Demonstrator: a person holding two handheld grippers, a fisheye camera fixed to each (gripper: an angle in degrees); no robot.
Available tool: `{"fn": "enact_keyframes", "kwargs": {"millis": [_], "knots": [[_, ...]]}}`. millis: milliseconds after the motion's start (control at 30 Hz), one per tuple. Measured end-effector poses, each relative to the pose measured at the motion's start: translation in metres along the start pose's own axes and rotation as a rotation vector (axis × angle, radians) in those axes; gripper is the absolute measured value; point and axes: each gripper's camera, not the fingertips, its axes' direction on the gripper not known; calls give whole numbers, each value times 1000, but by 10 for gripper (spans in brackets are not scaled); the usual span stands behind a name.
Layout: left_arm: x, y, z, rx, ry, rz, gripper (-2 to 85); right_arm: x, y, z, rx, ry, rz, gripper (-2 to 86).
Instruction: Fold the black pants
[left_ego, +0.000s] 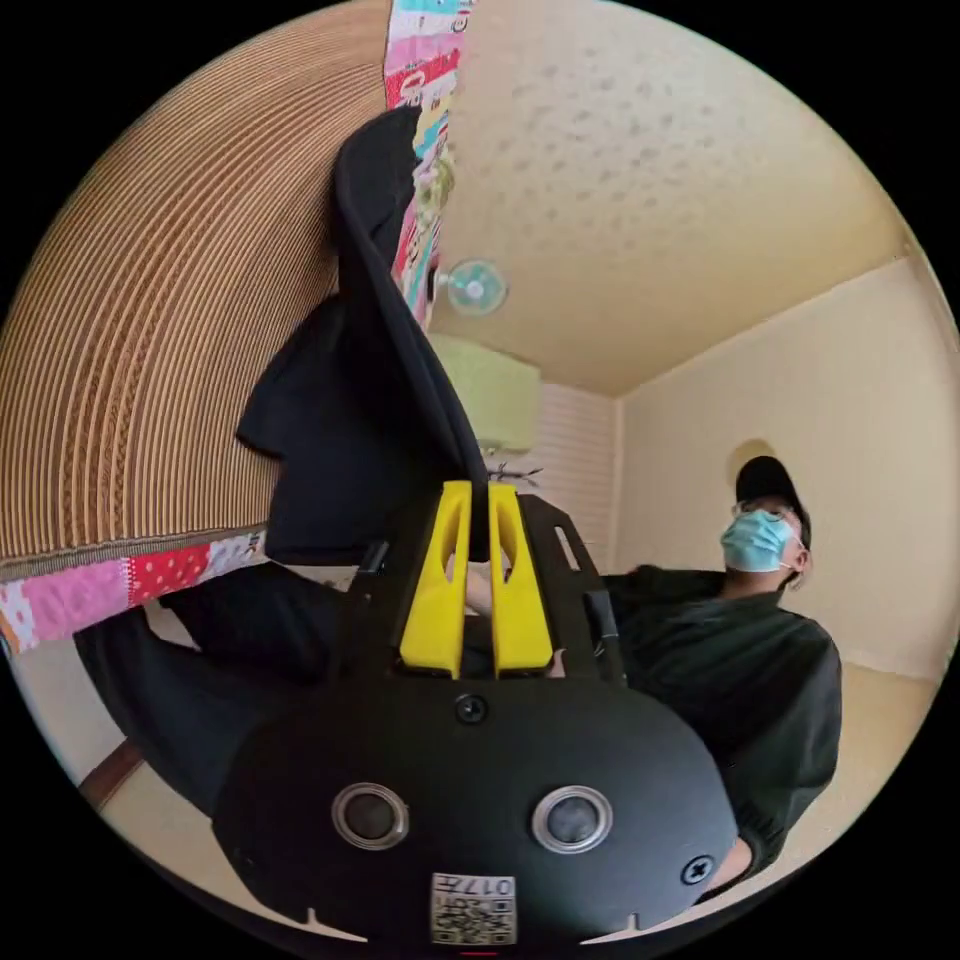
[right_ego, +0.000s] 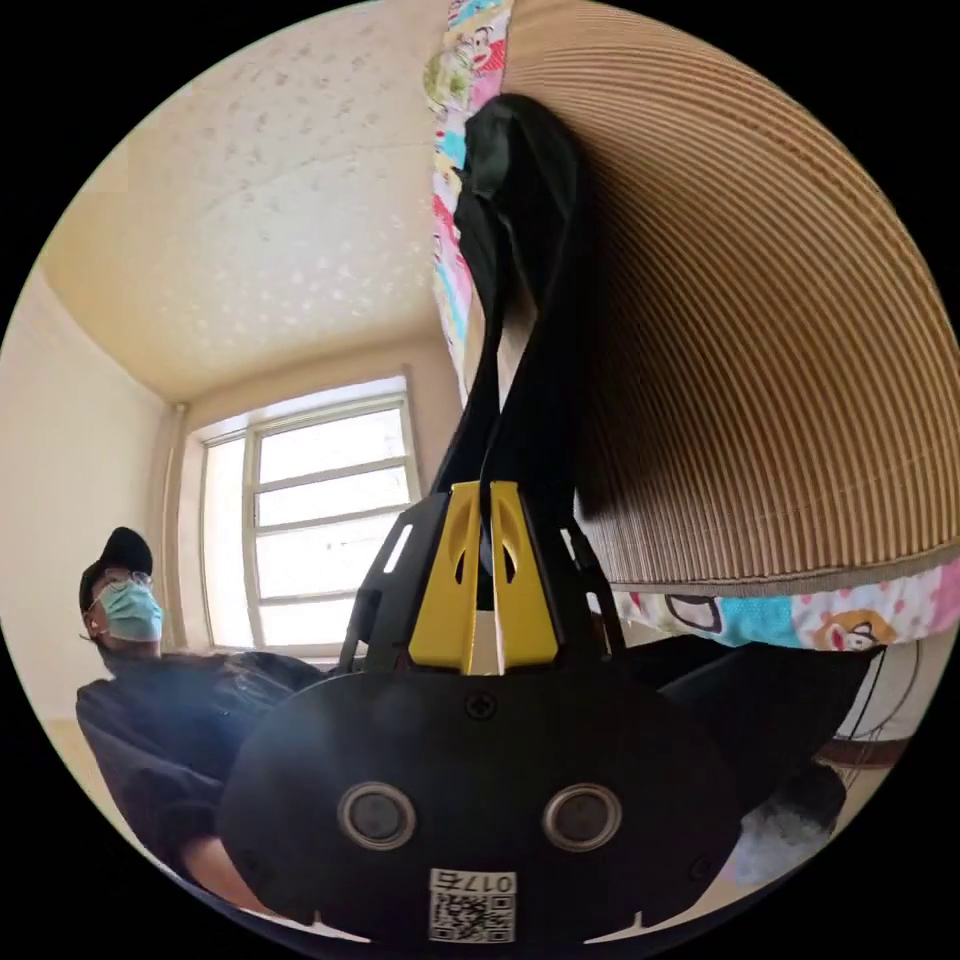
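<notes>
surface: ribbed mat (left_ego: 130, 380) w/ patchwork trim, ceiling + fan (left_ego: 476, 287) beside it | pants (left_ego: 350, 420) draped against mat | L tool (left_ego: 478, 520) tilted up, clenched on pants | R tool (right_ego: 484, 520) likewise, pinching pants (right_ego: 530, 300)

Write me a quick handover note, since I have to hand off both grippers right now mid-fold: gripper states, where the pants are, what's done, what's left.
Left gripper: shut on the black pants, fabric running up from the jaws.
Right gripper: shut on the pants too, a narrow band rising from its jaws.
Pants: held by both grippers against the ribbed woven mat with its patchwork border.
Done: both grips taken.
Left: no finished fold visible; complete the fold, lay flat, release.
</notes>
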Motion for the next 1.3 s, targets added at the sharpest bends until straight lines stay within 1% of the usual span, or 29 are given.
{"fn": "enact_keyframes", "kwargs": {"millis": [33, 67, 100, 133, 167, 200, 233, 267, 300, 333, 367, 400, 467, 567, 633, 800, 833, 867, 900, 933, 967, 1000, 1067, 1133, 1200, 1267, 1300], "knots": [[-3, 3, -10, 26, -6, -8, 38, -3, 8, -31, 41, 71, -21, 26], [-15, 10, -29, 56, -74, -56, 38, 0, 16, -61, 89, 209, 21, 26], [-33, 18, -47, 80, -220, -151, 39, 5, 19, -75, 117, 282, 73, 26], [-41, 22, -55, 95, -303, -200, 40, 14, 27, -101, 174, 385, 170, 27], [-55, 30, -69, 134, -437, -260, 41, 21, 33, -121, 218, 414, 212, 28], [-67, 33, -77, 139, -516, -300, 39, 24, 35, -128, 233, 421, 236, 28], [-74, 33, -78, 120, -552, -323, 38, 29, 39, -138, 252, 448, 295, 29], [-86, 32, -76, 36, -648, -371, 28, 31, 41, -141, 257, 476, 337, 31], [-95, 29, -66, -102, -788, -399, 32, 31, 41, -141, 256, 492, 349, 32], [-100, 29, -60, -181, -869, -404, 40, 29, 40, -137, 246, 526, 352, 35], [-106, 29, -46, -317, -1021, -403, 53, 24, 38, -132, 223, 554, 328, 39], [-108, 30, -34, -403, -1098, -360, 62, 22, 37, -128, 210, 573, 310, 41], [-99, 25, -19, -441, -1140, -251, 68, 12, 36, -116, 189, 670, 271, 65], [-83, 3, 1, -393, -1136, -112, 82, 6, 33, -104, 141, 806, 242, 119], [-77, -15, 17, -376, -1138, -27, 88, 7, 30, -97, 97, 860, 234, 128], [-89, -47, 67, -337, -1310, 228, 88, 17, 20, -90, 30, 901, 246, 111], [-95, -48, 72, -346, -1325, 242, 87, 21, 18, -91, 18, 912, 257, 97], [-115, -49, 81, -395, -1345, 221, 80, 26, 17, -93, -1, 894, 264, 80], [-142, -47, 88, -468, -1352, 150, 64, 28, 17, -94, -11, 879, 263, 73], [-150, -45, 88, -458, -1369, 123, 52, 28, 17, -97, -22, 853, 252, 57], [-155, -38, 83, -390, -1375, 96, 32, 26, 19, -100, -26, 835, 237, 50], [-160, -31, 78, -333, -1342, 41, 16, 24, 20, -102, -28, 826, 226, 46], [-166, -17, 73, -279, -1303, -29, 7, 16, 29, -110, -30, 794, 180, 39], [-170, 0, 82, -290, -1321, -43, 3, 10, 38, -118, -21, 800, 186, 35], [-175, 20, 110, -427, -1387, -29, 3, -1, 46, -124, 0, 867, 204, 33], [-168, 33, 129, -497, -1419, 28, 9, -37, 54, -116, 15, 1095, 166, 30], [-156, 40, 136, -494, -1399, 74, 15, -50, 56, -110, 27, 1162, 137, 30]]}}
